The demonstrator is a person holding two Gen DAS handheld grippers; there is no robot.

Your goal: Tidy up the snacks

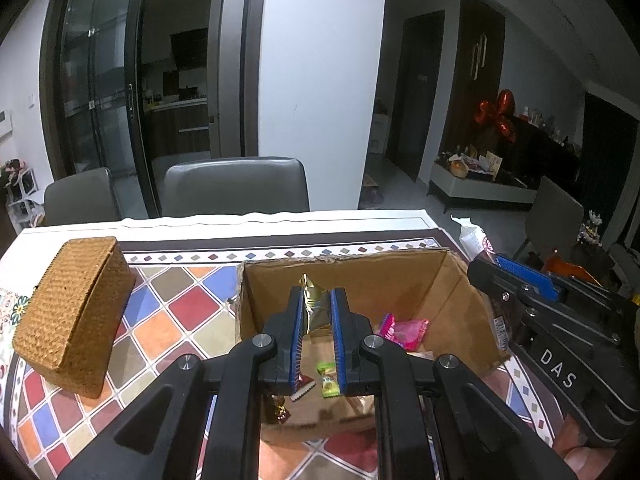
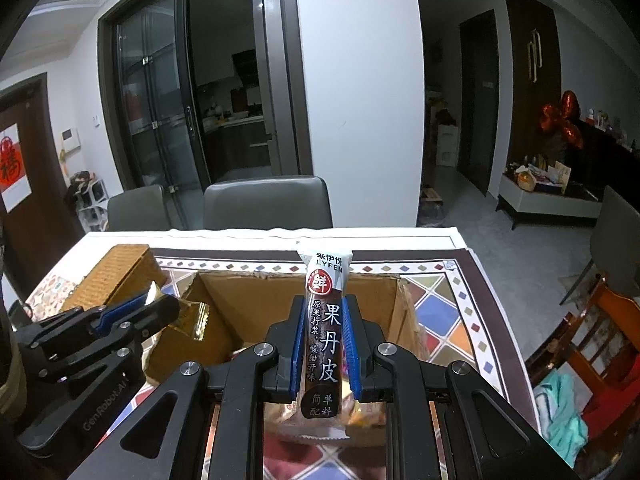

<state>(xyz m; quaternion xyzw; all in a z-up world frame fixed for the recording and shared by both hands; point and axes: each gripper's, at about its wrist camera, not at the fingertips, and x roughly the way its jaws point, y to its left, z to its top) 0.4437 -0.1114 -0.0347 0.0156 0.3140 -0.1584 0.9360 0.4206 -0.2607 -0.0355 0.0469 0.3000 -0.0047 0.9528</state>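
Observation:
An open cardboard box (image 1: 400, 276) stands on the patterned tablecloth; it also shows in the right wrist view (image 2: 224, 300). My left gripper (image 1: 317, 300) is shut on a gold foil snack packet (image 1: 315, 304) and holds it above the box; the same gripper (image 2: 160, 304) and packet (image 2: 192, 320) show at the left of the right wrist view. My right gripper (image 2: 325, 308) is shut on a long dark-and-white fruit-leather snack bar (image 2: 325, 332), held upright over the box. Inside the box lie a pink packet (image 1: 408, 332), a green candy (image 1: 328, 380) and a red-edged wrapper (image 1: 302, 390).
A woven wicker box (image 1: 72, 312) stands left of the cardboard box, also in the right wrist view (image 2: 116, 276). Grey chairs (image 1: 236, 188) stand behind the table's far edge. A wooden chair (image 2: 592, 344) with a teal cloth is at the right.

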